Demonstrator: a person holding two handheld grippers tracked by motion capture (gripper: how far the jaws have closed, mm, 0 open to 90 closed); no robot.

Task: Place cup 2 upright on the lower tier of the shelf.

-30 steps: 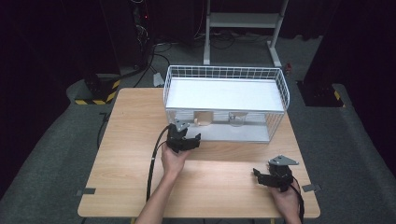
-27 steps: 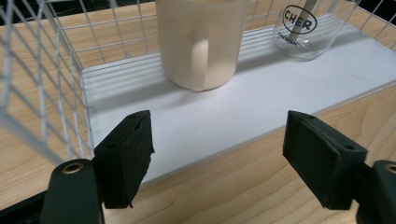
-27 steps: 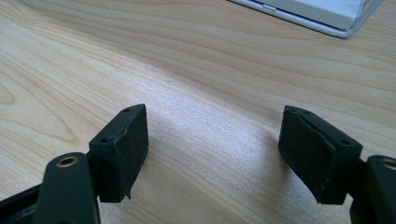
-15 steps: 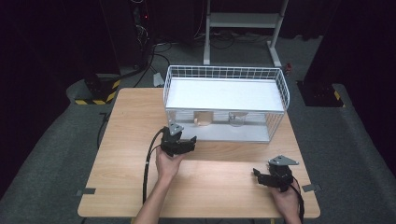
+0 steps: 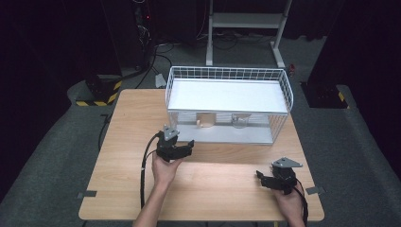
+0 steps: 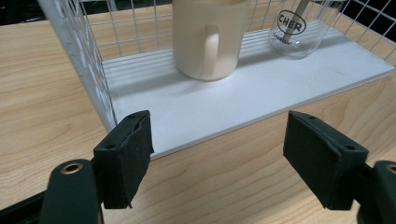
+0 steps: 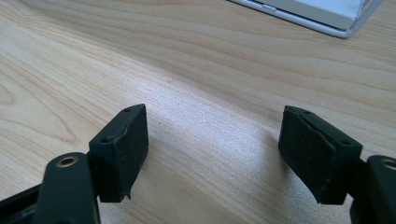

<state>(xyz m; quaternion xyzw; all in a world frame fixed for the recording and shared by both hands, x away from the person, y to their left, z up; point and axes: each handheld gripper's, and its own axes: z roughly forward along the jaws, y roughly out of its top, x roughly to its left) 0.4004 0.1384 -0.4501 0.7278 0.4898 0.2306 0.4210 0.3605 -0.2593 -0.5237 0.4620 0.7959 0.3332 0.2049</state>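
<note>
A cream mug (image 6: 210, 37) is standing upright on the white floor of a white wire basket (image 5: 283, 92), with its handle facing the open front edge. Everything here is placed relative to that basket. A clear glass (image 6: 299, 25) bearing a black oval mark is standing in the basket beside the mug, apart from it, both near the basket's front.

The left gripper (image 5: 182, 150) is hovering just in front of the basket's front left corner, pointing at the mug. Its two black padded jaws are standing wide apart with nothing between them; in the left gripper view the basket's white floor edge and bare wood are showing through the gap. A hand (image 5: 165, 171) is holding it from below, and a black cable is trailing back toward the table's near edge.

The right gripper (image 5: 263, 178) is sitting well in front of the basket's right end, near the table's near edge. Its jaws are also gaping wide over bare wood, gripping nothing.

The basket is resting on a light wooden table (image 5: 127, 123) with visible grain, toward the table's far side. The wood is lying bare to the basket's left and in front of it.

Beyond the basket, the room is lying dark. A grey floor is surrounding the table, a white metal stand (image 5: 246, 21) is standing behind the basket, black cables are trailing across the floor to the far left, and yellow-and-black striped tape (image 5: 101, 94) is marking the floor there.
</note>
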